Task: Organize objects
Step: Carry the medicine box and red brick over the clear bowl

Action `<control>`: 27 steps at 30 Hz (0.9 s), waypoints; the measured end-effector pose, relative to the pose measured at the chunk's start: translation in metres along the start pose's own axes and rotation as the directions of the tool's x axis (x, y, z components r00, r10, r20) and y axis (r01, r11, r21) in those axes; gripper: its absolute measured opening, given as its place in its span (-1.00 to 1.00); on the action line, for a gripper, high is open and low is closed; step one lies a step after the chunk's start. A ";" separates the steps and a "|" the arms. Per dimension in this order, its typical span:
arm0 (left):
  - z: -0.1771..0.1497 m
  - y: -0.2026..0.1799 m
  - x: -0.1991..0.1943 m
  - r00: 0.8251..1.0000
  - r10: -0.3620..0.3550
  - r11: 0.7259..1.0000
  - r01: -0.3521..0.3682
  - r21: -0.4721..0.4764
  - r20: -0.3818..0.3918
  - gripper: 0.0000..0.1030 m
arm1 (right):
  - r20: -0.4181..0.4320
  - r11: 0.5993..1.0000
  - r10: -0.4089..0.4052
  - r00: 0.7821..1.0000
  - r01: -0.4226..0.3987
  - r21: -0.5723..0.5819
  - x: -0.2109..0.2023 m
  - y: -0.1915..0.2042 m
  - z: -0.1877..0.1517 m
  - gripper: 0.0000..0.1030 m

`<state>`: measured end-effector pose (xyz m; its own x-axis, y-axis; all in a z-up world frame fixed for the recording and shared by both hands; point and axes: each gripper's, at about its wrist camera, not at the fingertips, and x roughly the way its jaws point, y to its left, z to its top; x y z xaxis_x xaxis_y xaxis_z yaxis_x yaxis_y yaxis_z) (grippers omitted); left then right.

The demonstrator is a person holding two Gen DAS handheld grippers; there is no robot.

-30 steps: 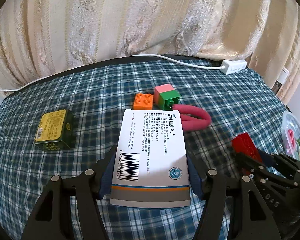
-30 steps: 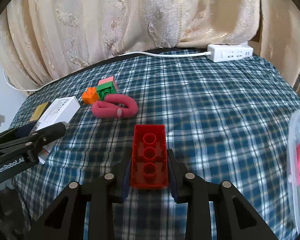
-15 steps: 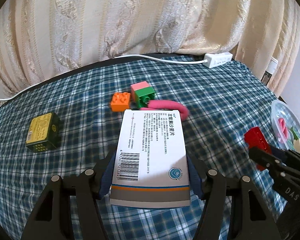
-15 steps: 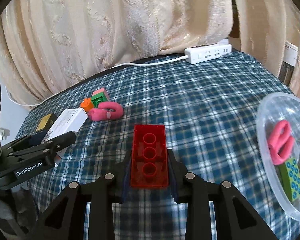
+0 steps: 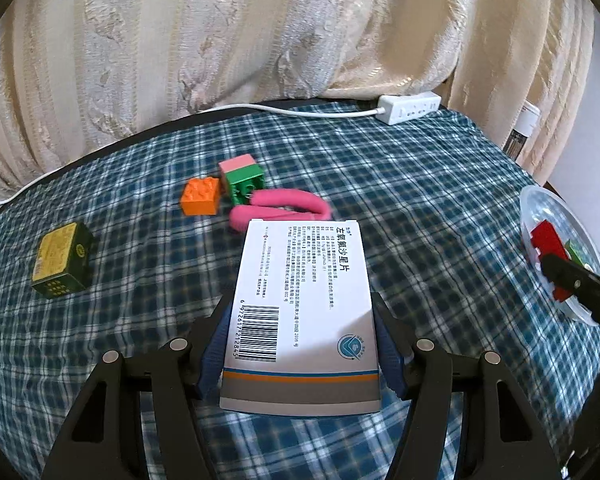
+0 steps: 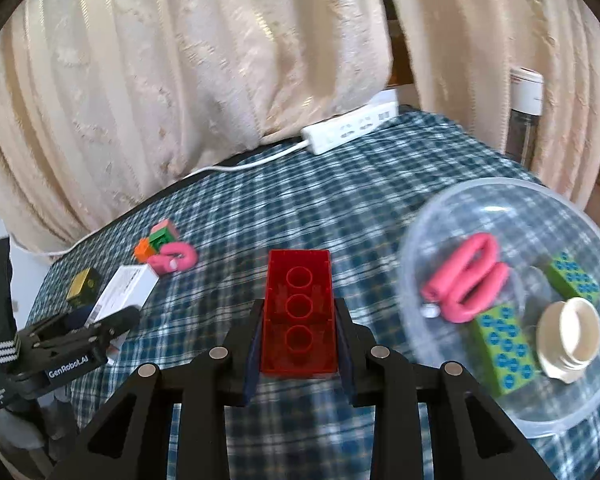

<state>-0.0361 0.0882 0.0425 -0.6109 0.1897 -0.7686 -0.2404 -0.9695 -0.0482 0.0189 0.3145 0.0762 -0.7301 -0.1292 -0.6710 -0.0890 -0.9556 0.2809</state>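
Left gripper (image 5: 300, 354): fingers closed against both long sides of a white medicine box (image 5: 302, 312), which is held flat, barcode nearest the camera. Right gripper (image 6: 298, 344): fingers closed on a red brick (image 6: 299, 312), underside up, three round sockets showing.

The supporting surface is covered by a blue plaid cloth (image 5: 420, 216); whether it is a worktop or a bed cannot be told.

Just beside the red brick, on its right in the right wrist view, stands a clear plastic bowl (image 6: 452, 208). It contains a pink loop (image 6: 466, 282), two green bricks with blue dots (image 6: 506, 346), and a cream threaded cap (image 6: 568, 338). In the left wrist view the red brick appears at the bowl's rim; whether it is over the bowl or beside it cannot be told.

Beyond the medicine box lies a second pink loop (image 5: 284, 210), touching a green-and-pink block (image 5: 242, 178). An orange brick (image 5: 200, 196) sits just beside that block. A dark green and yellow box (image 5: 62, 260) lies well apart to the left.

At the far edge a white power strip (image 5: 410, 108) rests with its cable, against a cream curtain (image 5: 260, 32).
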 end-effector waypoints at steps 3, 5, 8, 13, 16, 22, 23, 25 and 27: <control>0.001 -0.009 0.001 1.000 -0.009 1.000 0.009 0.011 -0.005 0.25 | 0.013 0.999 -0.020 1.000 0.020 0.030 -0.006 -0.017 0.002 -0.36; 0.001 -0.015 0.001 1.000 -0.013 1.000 0.014 0.019 -0.008 0.25 | 0.020 0.998 -0.034 0.999 0.033 0.049 -0.011 -0.028 0.003 -0.36; 0.001 -0.025 0.003 1.000 -0.019 0.999 0.019 0.034 -0.013 0.25 | 0.032 0.996 -0.057 0.998 0.055 0.074 -0.018 -0.045 0.003 -0.36; 0.002 -0.040 0.006 0.999 -0.023 0.998 0.024 0.056 -0.022 0.25 | 0.043 0.990 -0.096 0.994 0.090 0.110 -0.027 -0.072 0.005 -0.36; 0.003 -0.049 0.007 0.999 -0.028 0.997 0.029 0.069 -0.024 0.25 | 0.050 0.986 -0.112 0.992 0.104 0.131 -0.031 -0.087 0.006 -0.36; 0.006 -0.069 0.006 0.999 -0.036 0.995 0.038 0.095 -0.026 0.25 | 0.062 0.981 -0.128 0.990 0.118 0.153 -0.035 -0.110 0.013 -0.36; 0.007 -0.072 0.006 0.999 -0.037 0.994 0.040 0.099 -0.026 0.25 | 0.063 0.981 -0.131 0.989 0.121 0.153 -0.034 -0.112 0.015 -0.36; 0.008 -0.077 0.006 0.999 -0.040 0.993 0.042 0.106 -0.028 0.25 | 0.063 0.980 -0.136 0.989 0.125 0.154 -0.033 -0.118 0.019 -0.36; 0.008 -0.082 0.006 0.999 -0.041 0.993 0.044 0.114 -0.029 0.25 | 0.056 0.979 -0.134 0.989 0.124 0.160 -0.030 -0.124 0.022 -0.36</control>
<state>-0.0259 0.1697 0.0472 -0.5785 0.2246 -0.7842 -0.3511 -0.9363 -0.0092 0.0368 0.4427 0.0766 -0.7484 0.0153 -0.6631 -0.2861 -0.9094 0.3020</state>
